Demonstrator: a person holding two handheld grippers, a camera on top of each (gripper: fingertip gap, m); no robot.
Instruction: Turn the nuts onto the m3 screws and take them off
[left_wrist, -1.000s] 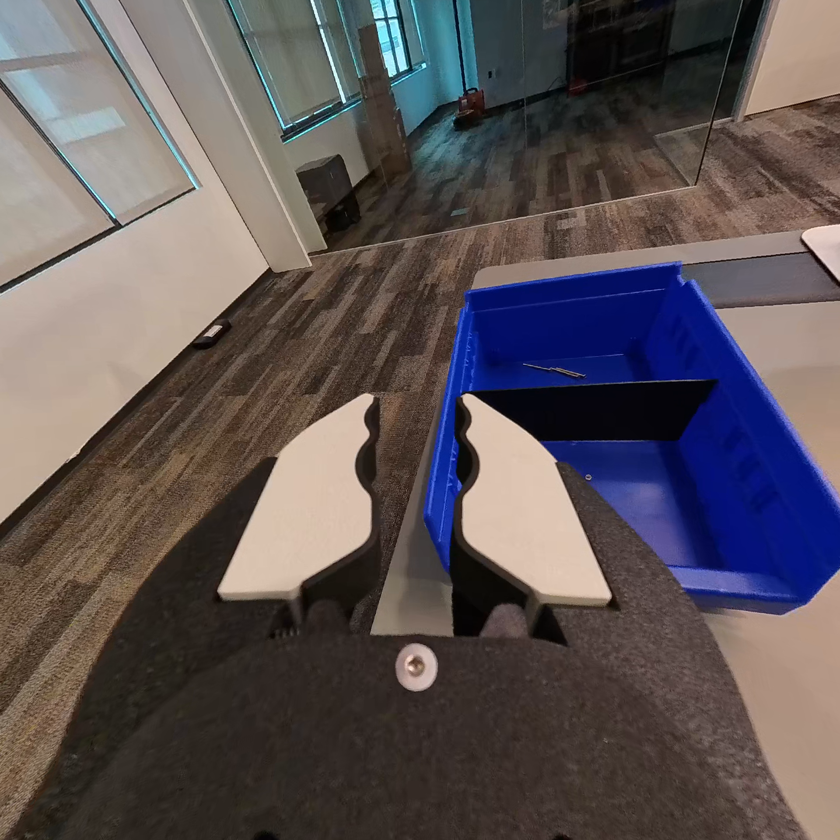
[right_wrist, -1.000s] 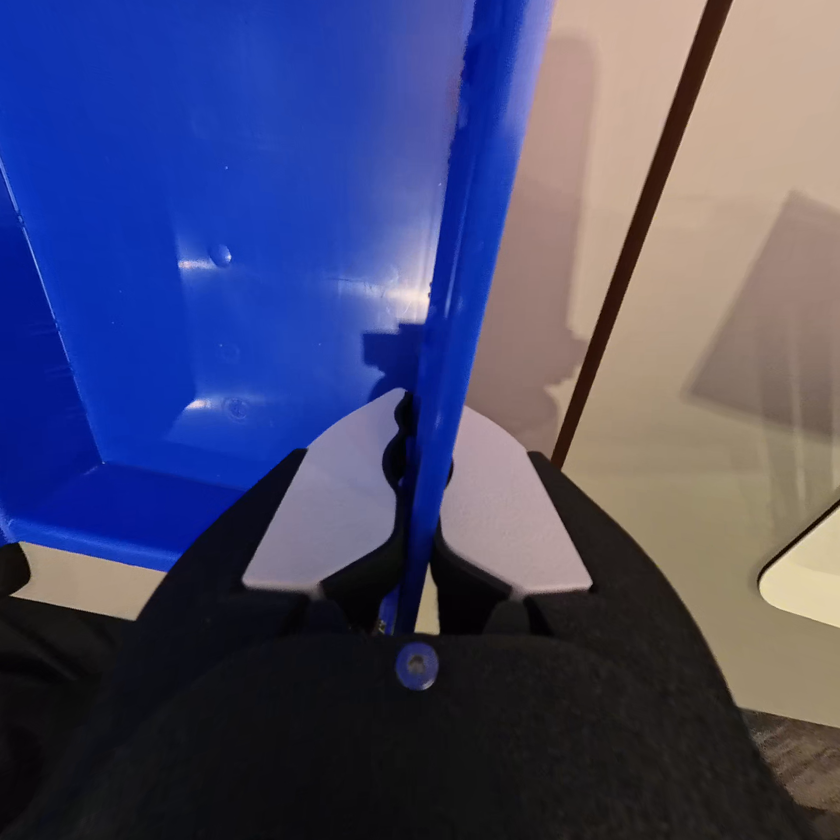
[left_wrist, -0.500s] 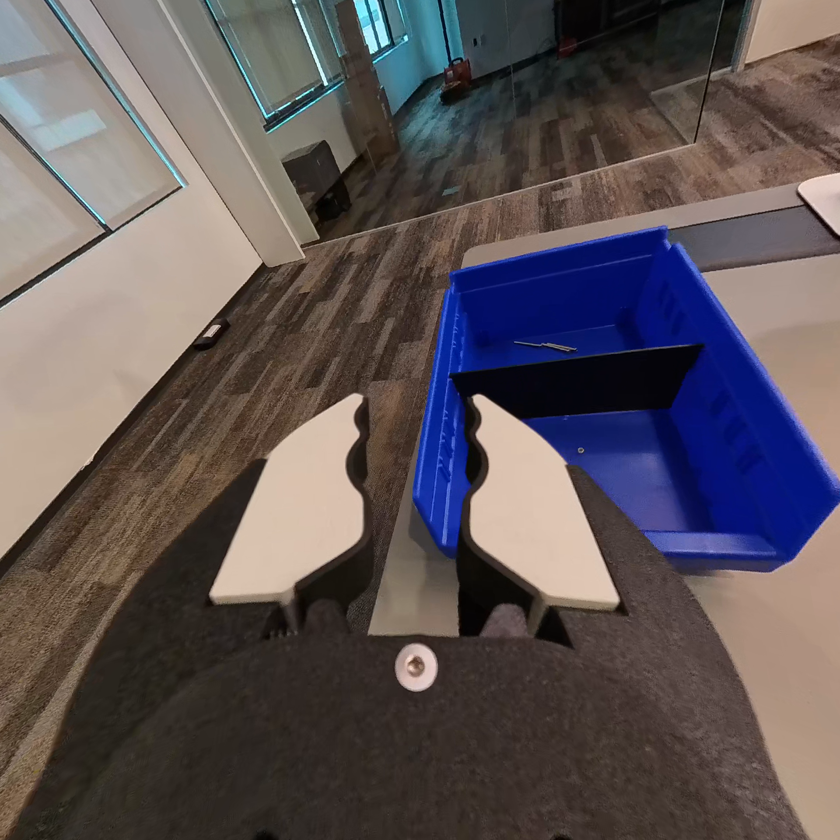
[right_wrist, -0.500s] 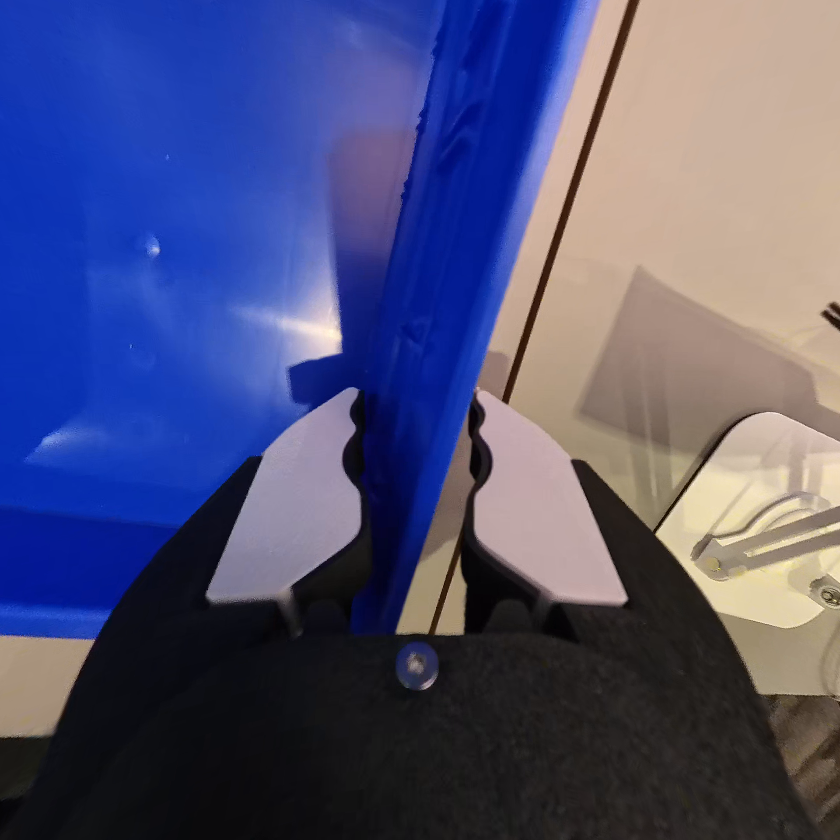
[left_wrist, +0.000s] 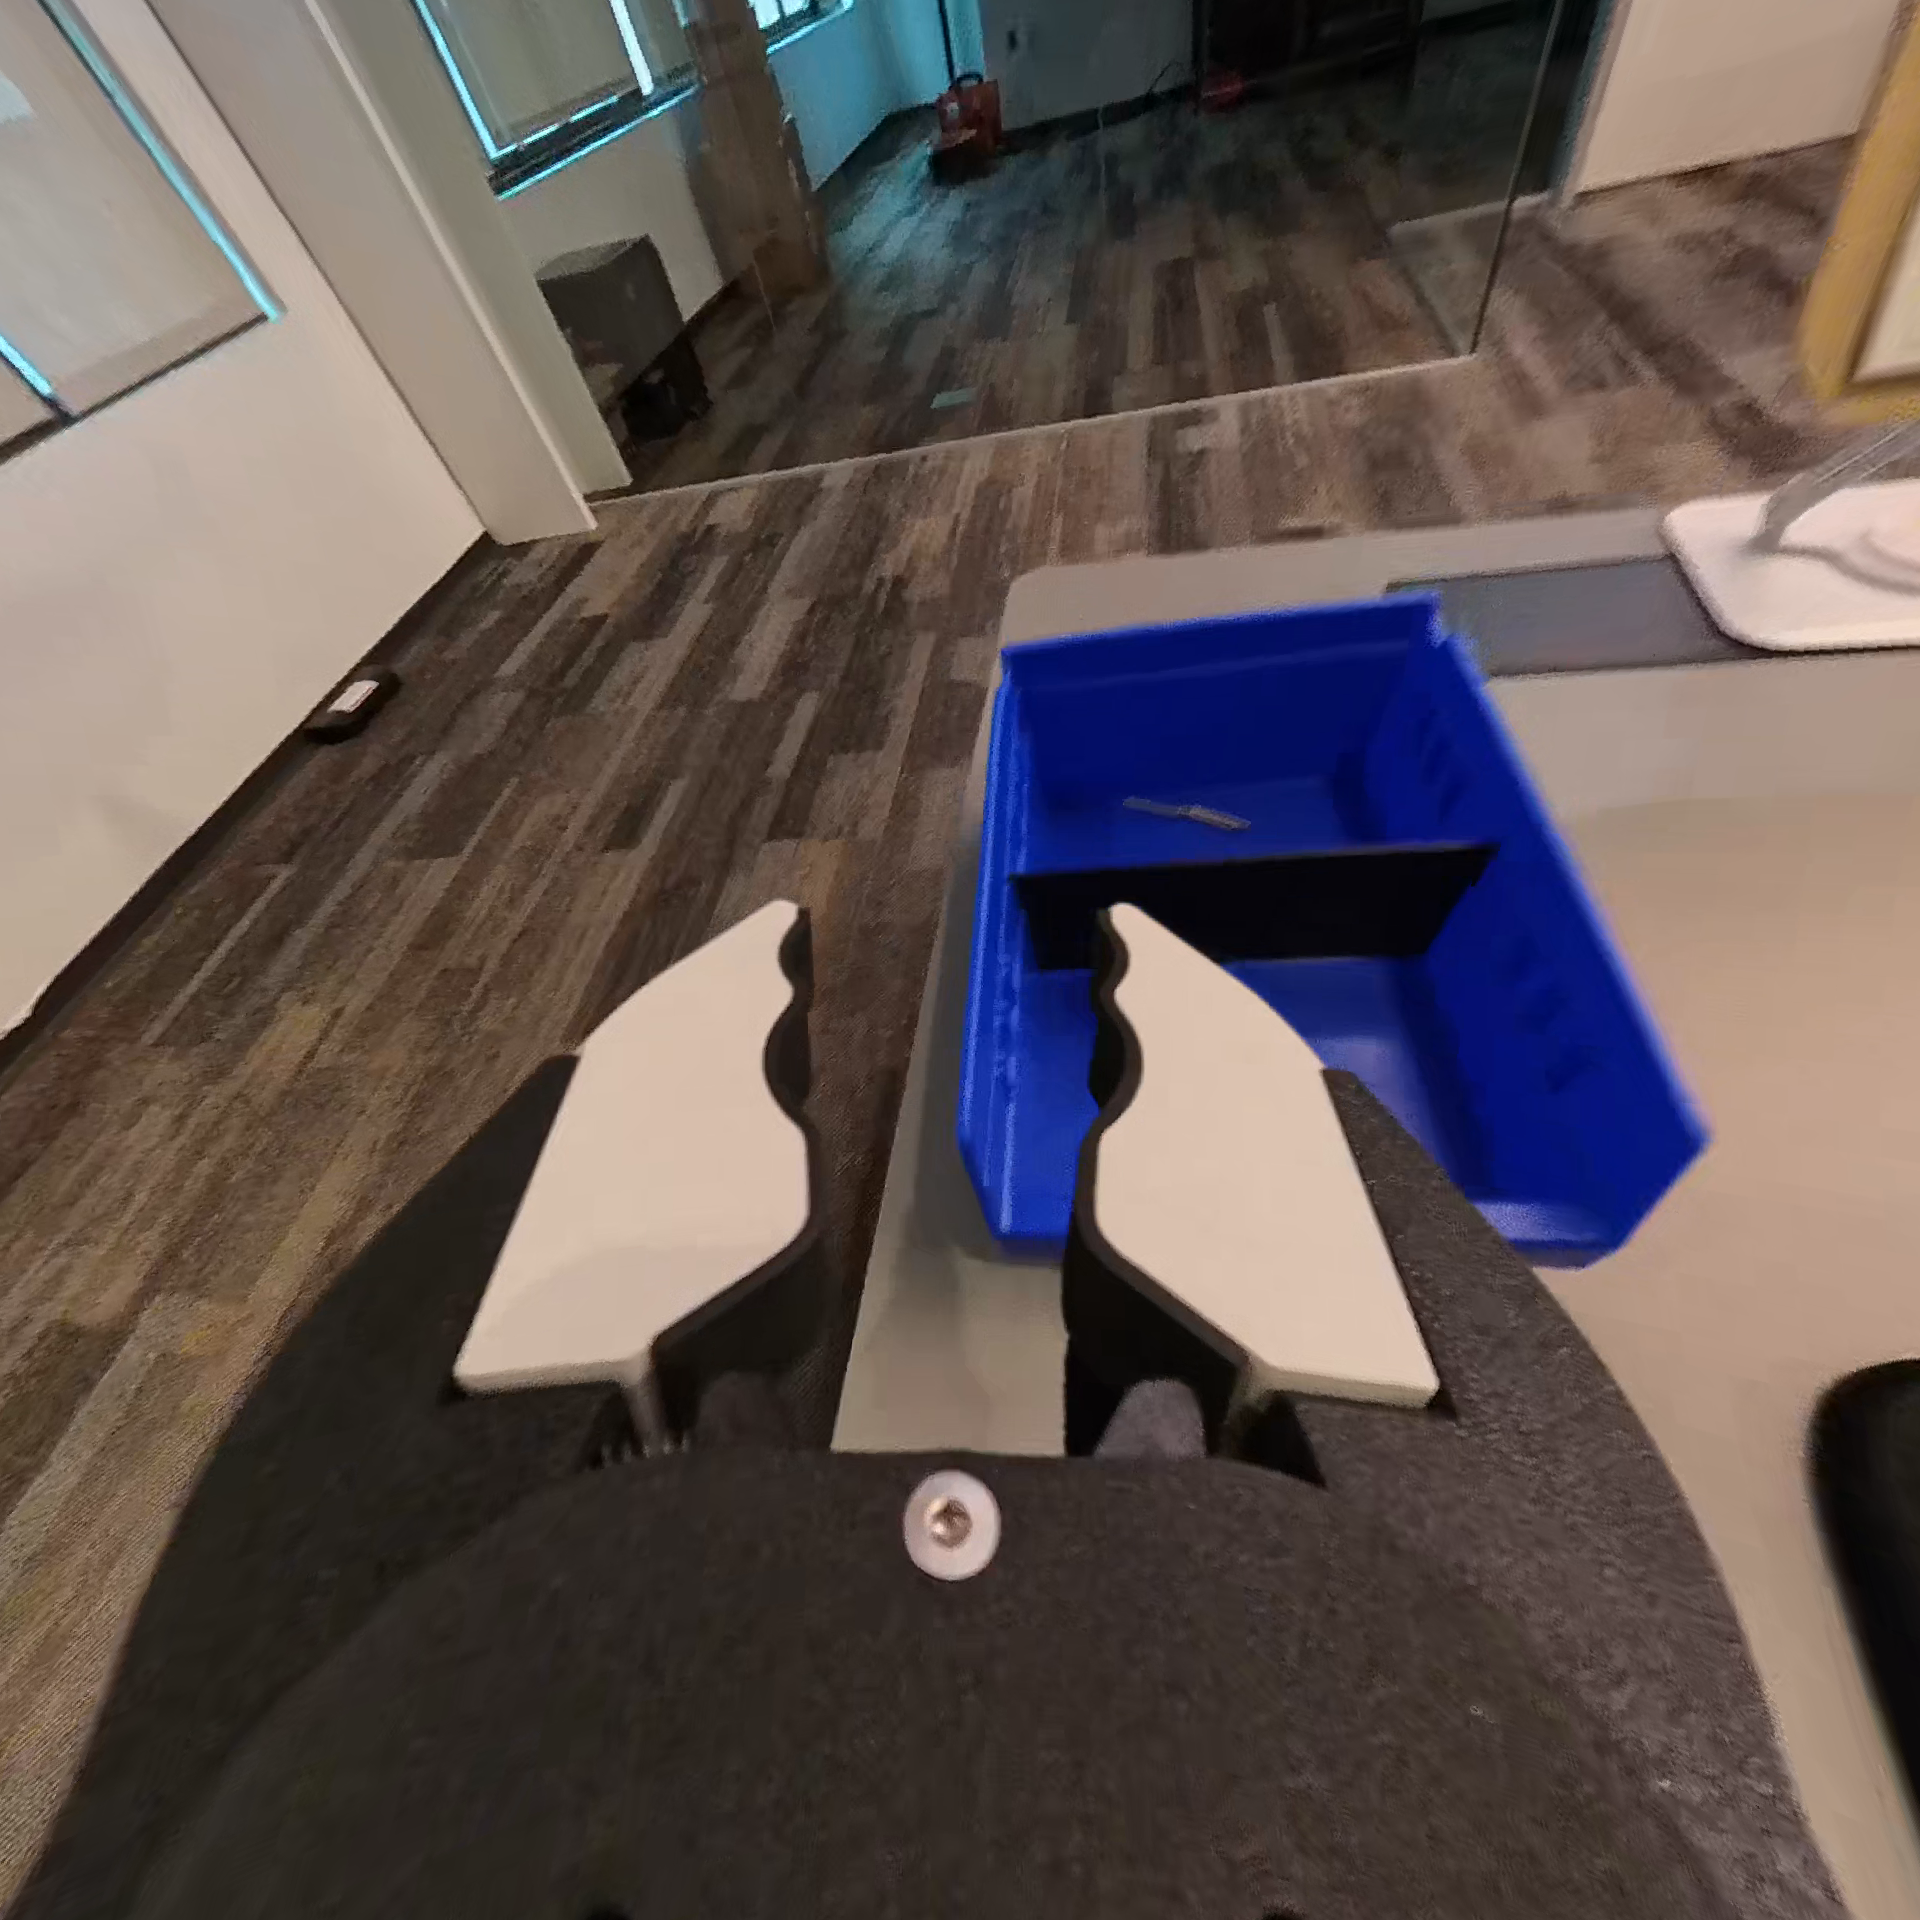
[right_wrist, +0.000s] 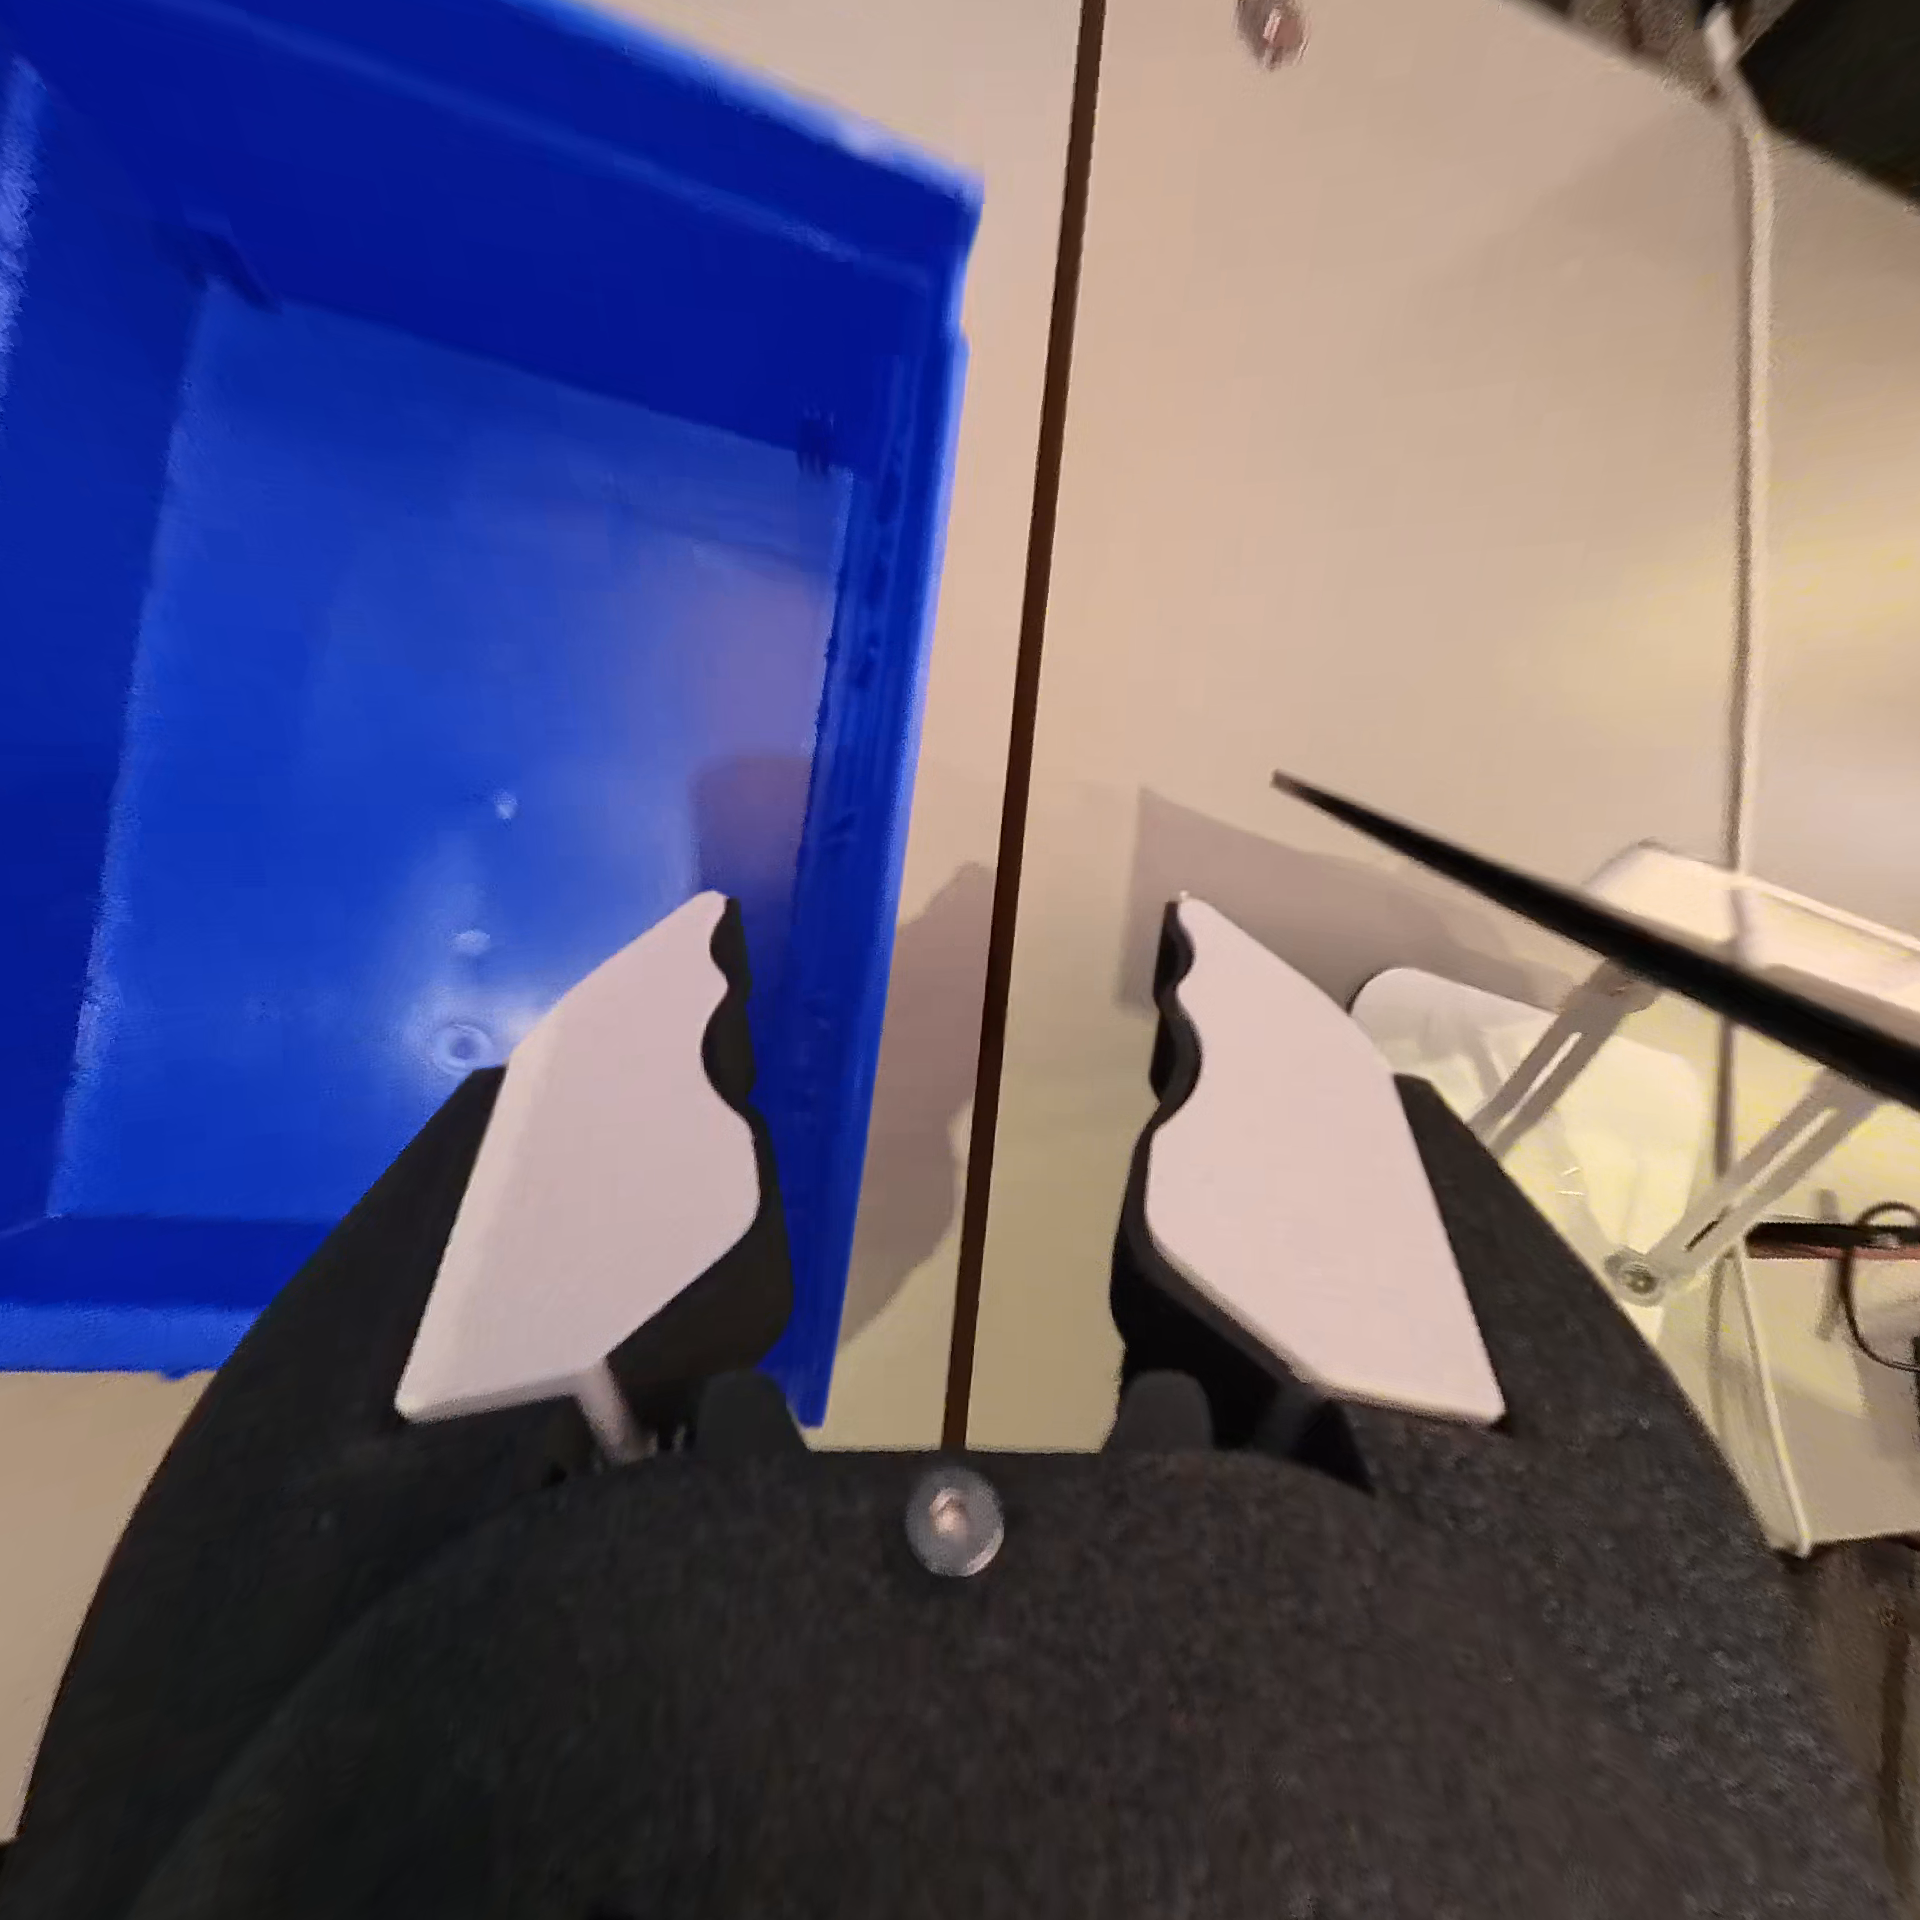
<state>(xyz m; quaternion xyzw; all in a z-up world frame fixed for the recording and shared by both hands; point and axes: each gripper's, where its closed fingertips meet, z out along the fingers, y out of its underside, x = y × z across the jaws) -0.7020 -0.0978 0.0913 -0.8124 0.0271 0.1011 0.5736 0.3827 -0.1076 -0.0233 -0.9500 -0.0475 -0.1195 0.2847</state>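
Two claws hang over a pale desk (left_wrist: 1714, 935) with a big blue bin (left_wrist: 1507, 997) near the desk's left edge, close to its far left corner; a black wall (left_wrist: 1247, 904) splits the bin, and a thin metal stick (left_wrist: 1184, 812) lies in the far part. Inside the left claw (left_wrist: 951, 925), whose fingers stand apart with nothing in them, you see the bin's left rim, and no finger presses it. Wider apart and holding nothing, the right claw (right_wrist: 951, 914) has the bin's right wall (right_wrist: 862, 831) just beside its left finger (right_wrist: 623, 1091), with a dark seam (right_wrist: 1029, 623) in the desk showing in the gap.
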